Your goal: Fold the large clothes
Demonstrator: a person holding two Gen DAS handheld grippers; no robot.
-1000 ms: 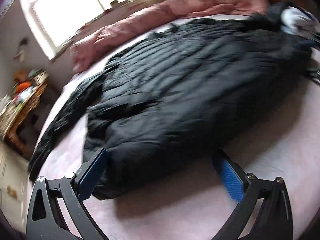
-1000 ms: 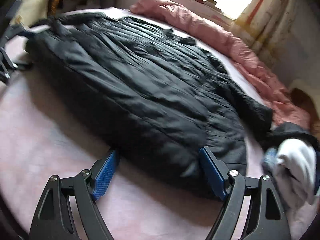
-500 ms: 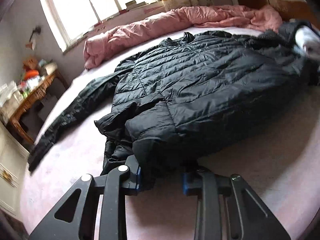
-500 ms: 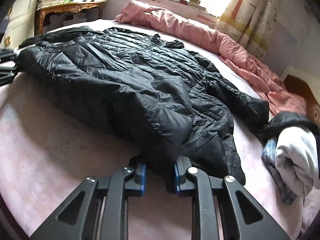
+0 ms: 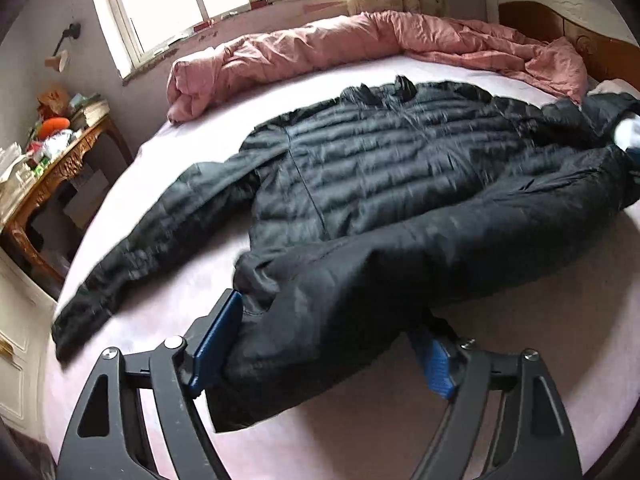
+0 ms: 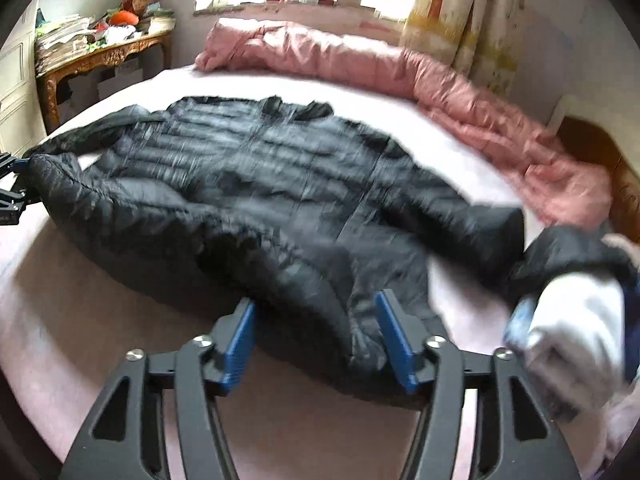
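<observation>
Crowding jacket (image 6: 280, 184): clothes pile (image 6: 572, 320) at sleeve end, pink duvet (image 5: 340, 48) behind.

Black quilted jacket (image 5: 400, 184), pale pink sheet (image 5: 520, 360), salmon-pink duvet (image 5: 304, 48), blue pads (image 6: 394, 340) on black grippers, white bundle (image 6: 576, 328), yellow-patterned curtain (image 6: 460, 12), gilt-brown table (image 5: 60, 176).

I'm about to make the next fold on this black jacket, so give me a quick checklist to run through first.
1. Left tongs gripping the hem of the jacket: not ok; the jaws have just been opening and the hem lies loose between them.
2. Right tongs gripping the hem: not ok, same.
3. Outstretched sleeve laid flat: ok.
4. Pink duvet clear of the collar: ok.
5. Clothes pile clear of the other sleeve: cannot tell, blurred.
</observation>
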